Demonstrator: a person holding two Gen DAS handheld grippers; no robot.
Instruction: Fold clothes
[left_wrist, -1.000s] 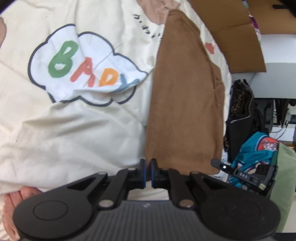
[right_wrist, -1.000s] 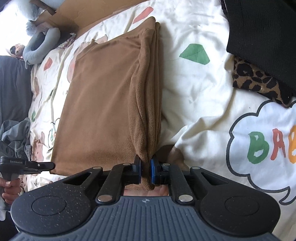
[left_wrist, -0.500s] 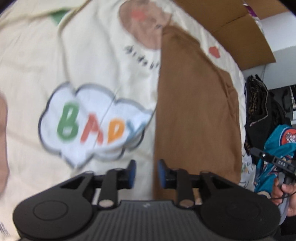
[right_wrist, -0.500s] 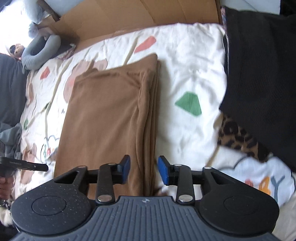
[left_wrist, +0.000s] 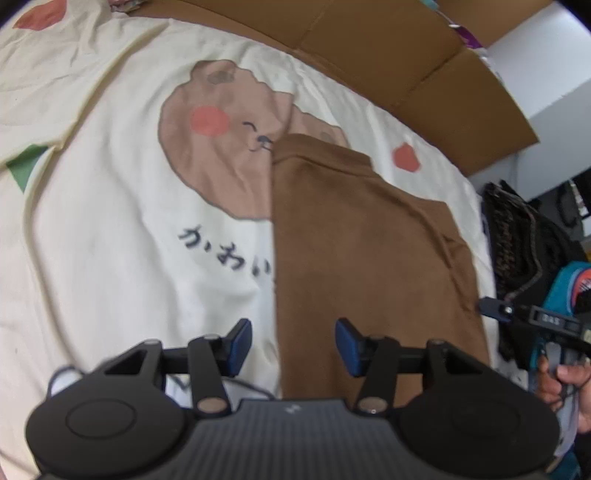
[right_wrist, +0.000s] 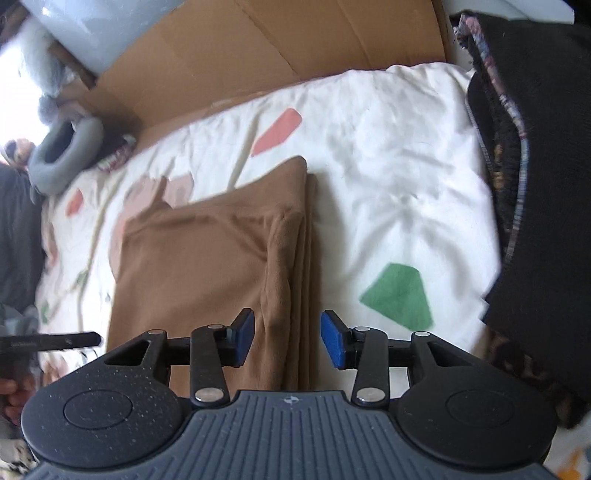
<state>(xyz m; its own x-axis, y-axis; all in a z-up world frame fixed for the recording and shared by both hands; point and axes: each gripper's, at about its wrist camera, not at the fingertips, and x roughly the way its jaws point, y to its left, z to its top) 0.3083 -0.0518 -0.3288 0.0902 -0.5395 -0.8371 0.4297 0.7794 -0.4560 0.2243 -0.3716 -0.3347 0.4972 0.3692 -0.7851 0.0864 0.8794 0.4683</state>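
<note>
Brown garment (left_wrist: 365, 258) folded flat into long rectangle on printed bedsheet (left_wrist: 110, 240). Your L gripper (left_wrist: 293, 345) and R gripper (right_wrist: 287, 338): fingers just opened, half-wide, empty, garment below them, untouched.

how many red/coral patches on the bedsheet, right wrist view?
2 clear: a large coral patch above the folded brown garment, a small one at left. The garment may hide others.

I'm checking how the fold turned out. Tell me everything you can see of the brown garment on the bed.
The brown garment is soft, suede-like cloth, folded into a long flat rectangle with stacked layers showing along one edge. It lies on the cream printed bedspread, partly covering a cartoon bear print. Both claws have just been opening; the left claw and right claw are open, and neither grips it.
</note>
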